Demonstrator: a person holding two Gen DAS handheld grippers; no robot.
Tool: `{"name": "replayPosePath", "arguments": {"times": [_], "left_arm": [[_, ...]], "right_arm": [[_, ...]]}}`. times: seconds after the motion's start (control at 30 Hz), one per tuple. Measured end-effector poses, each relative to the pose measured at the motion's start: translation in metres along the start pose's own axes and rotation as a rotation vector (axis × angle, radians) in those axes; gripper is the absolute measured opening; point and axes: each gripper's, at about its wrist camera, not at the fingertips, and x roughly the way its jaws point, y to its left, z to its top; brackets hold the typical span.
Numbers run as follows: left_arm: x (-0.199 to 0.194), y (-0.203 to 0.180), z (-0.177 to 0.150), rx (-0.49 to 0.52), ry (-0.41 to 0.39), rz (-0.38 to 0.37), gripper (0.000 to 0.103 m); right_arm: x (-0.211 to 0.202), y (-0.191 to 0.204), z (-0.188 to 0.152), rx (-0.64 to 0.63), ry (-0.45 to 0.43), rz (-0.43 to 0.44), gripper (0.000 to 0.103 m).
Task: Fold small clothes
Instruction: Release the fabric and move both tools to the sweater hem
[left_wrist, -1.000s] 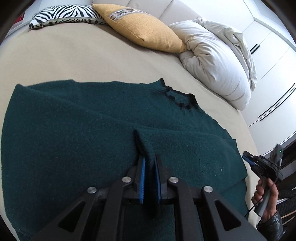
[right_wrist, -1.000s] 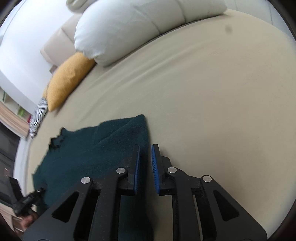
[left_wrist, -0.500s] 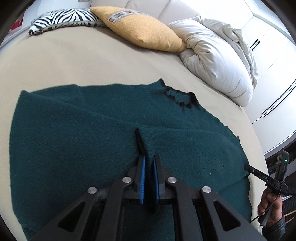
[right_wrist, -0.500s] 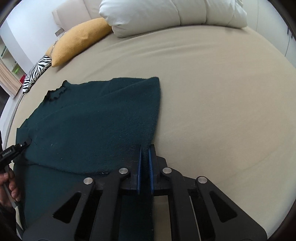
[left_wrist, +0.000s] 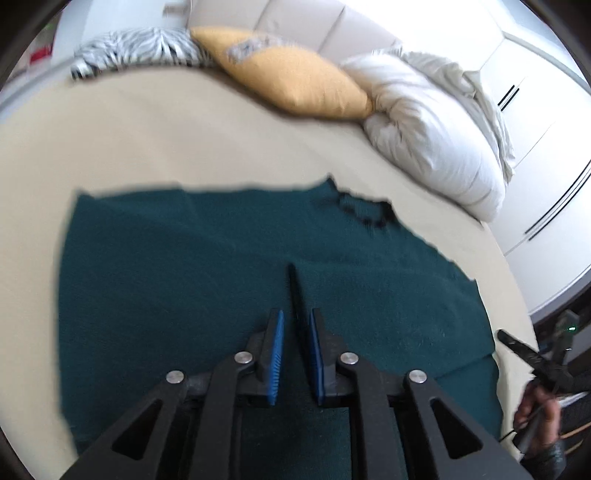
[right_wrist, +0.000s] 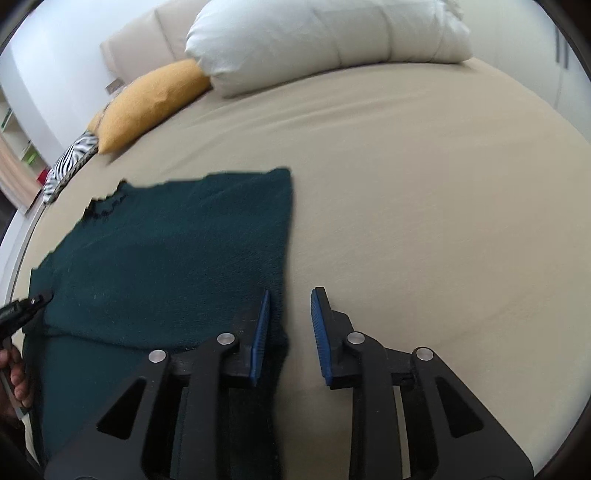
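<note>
A dark green knit sweater (left_wrist: 207, 266) lies on the beige bed, partly folded over itself, its black-trimmed neck (left_wrist: 364, 214) at the far side. It also shows in the right wrist view (right_wrist: 166, 258). My left gripper (left_wrist: 295, 317) is open, with a raised ridge of the sweater standing between its blue pads (left_wrist: 277, 347). My right gripper (right_wrist: 290, 299) is open and empty at the sweater's right edge, above the bare sheet. The right gripper shows at the lower right of the left wrist view (left_wrist: 532, 358).
A zebra cushion (left_wrist: 136, 48), a yellow cushion (left_wrist: 295, 81) and a white duvet (left_wrist: 432, 129) lie along the headboard. White wardrobe doors (left_wrist: 546, 155) stand to the right. The bed sheet (right_wrist: 424, 206) stretches to the right of the sweater.
Both grippers have opened and let go of the sweater. The right gripper has shifted to the sweater's right edge. The left view has pulled back a little.
</note>
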Motion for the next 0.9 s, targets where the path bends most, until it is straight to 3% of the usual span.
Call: {"name": "replayPosePath", "arguments": {"times": [0.07,0.13,0.23,0.3,0.37,0.4,0.47,0.6,0.63,0.73,0.9], "left_arm": [[-0.007,-0.013,0.005,0.035,-0.028,0.006,0.017],[-0.004,-0.033,0.009,0.103,-0.041,0.024,0.023],[0.019,-0.054,0.005,0.178,-0.006,0.057,0.029],[0.046,-0.052,-0.004,0.208,0.062,0.135,0.029],[0.049,-0.044,-0.014,0.245,0.018,0.114,0.03],[0.047,-0.042,-0.014,0.247,0.02,0.104,0.03],[0.043,-0.037,-0.011,0.236,0.028,0.081,0.03],[0.035,-0.031,-0.01,0.213,0.033,0.085,0.029],[0.028,-0.028,-0.013,0.203,0.036,0.11,0.036],[0.001,-0.016,-0.024,0.164,0.034,0.086,0.037],[-0.06,0.015,-0.056,0.062,0.009,0.077,0.06]], "right_arm": [[-0.015,0.009,0.007,0.001,-0.052,0.026,0.024],[-0.016,0.027,0.014,-0.015,-0.056,0.107,0.024],[-0.002,0.052,0.014,-0.06,-0.009,0.185,0.024],[0.026,0.059,0.005,-0.063,0.06,0.192,0.023],[0.049,0.048,-0.005,-0.028,0.111,0.187,0.022],[0.047,0.038,-0.008,-0.001,0.067,0.245,0.02],[0.04,0.022,-0.009,0.066,0.063,0.285,0.02],[0.024,0.005,-0.006,0.103,0.046,0.217,0.021],[0.016,0.001,-0.005,0.118,0.04,0.185,0.021],[-0.012,-0.004,-0.007,0.147,0.009,0.181,0.024],[-0.052,-0.002,-0.035,0.168,0.014,0.283,0.026]]}}
